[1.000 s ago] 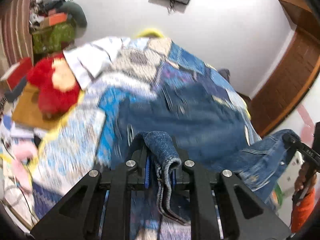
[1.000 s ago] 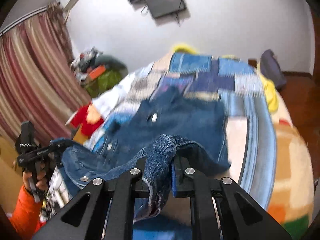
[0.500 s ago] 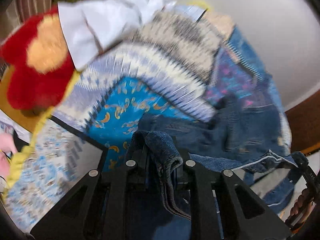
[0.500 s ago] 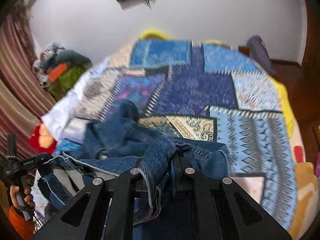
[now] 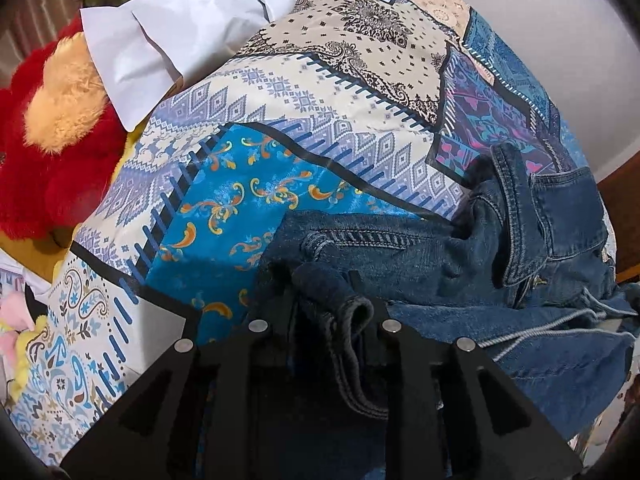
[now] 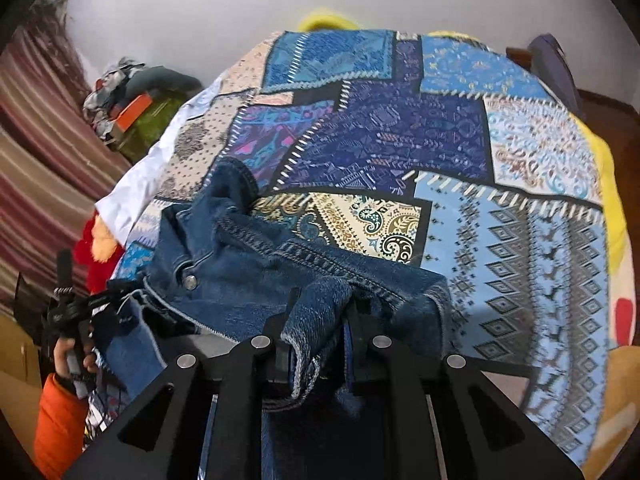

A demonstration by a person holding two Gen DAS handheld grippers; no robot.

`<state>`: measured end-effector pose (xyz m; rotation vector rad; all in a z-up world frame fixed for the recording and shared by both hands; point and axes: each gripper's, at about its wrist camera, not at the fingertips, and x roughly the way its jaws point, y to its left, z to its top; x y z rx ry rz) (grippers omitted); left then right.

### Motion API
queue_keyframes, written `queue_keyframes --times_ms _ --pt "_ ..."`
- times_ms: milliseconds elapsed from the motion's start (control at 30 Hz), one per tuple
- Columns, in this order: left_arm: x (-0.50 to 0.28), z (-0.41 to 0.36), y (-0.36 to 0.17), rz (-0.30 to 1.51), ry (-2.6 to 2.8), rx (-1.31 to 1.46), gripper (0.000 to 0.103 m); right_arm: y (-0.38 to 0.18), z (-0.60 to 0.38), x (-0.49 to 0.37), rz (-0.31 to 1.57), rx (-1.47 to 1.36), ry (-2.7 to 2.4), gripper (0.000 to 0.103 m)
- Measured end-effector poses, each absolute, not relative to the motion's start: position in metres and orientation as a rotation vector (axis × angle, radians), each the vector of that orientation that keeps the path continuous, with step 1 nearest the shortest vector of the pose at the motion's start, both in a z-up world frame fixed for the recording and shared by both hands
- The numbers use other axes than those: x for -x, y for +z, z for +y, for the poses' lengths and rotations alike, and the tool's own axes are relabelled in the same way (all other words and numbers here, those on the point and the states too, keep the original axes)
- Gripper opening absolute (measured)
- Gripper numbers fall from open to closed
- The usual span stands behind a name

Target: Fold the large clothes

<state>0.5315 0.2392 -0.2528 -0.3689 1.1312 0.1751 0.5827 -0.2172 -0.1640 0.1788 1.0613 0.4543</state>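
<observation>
Pinching denim jacket (image 5: pixel 460 248) hems, left gripper (image 5: pixel 332 304) and right gripper (image 6: pixel 320 308) held it taut over the bed (image 6: pixel 520 220) for folding

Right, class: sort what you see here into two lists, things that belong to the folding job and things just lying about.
Belongs to the job:
denim jacket
left gripper, shut on the denim
right gripper, shut on the denim
patchwork bedspread, the folding surface

Just lying about:
red plush toy
white cloth
pile of clutter by the striped curtain
</observation>
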Motion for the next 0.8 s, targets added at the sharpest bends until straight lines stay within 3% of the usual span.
queue_keyframes --times_ms 167,367,533,800 --pt "-0.537 0.228 -0.252 1.164 0.212 0.286 0.025 -0.136 -0.231 -0.573 1.039 -0.219 0.464 0.013" --pt "-0.532 0.224 -0.236 1.177 0.208 0.234 0.027 -0.078 -0.273 -0.543 0.869 0.104 0.044 0.013" --pt "-0.503 0.23 -0.186 1.063 0.216 0.188 0.065 -0.061 -0.288 -0.506 0.884 0.14 0.129 0.013" --pt "-0.444 0.22 -0.134 0.971 0.161 0.007 0.071 -0.081 -0.249 -0.457 0.896 0.104 0.303 0.013"
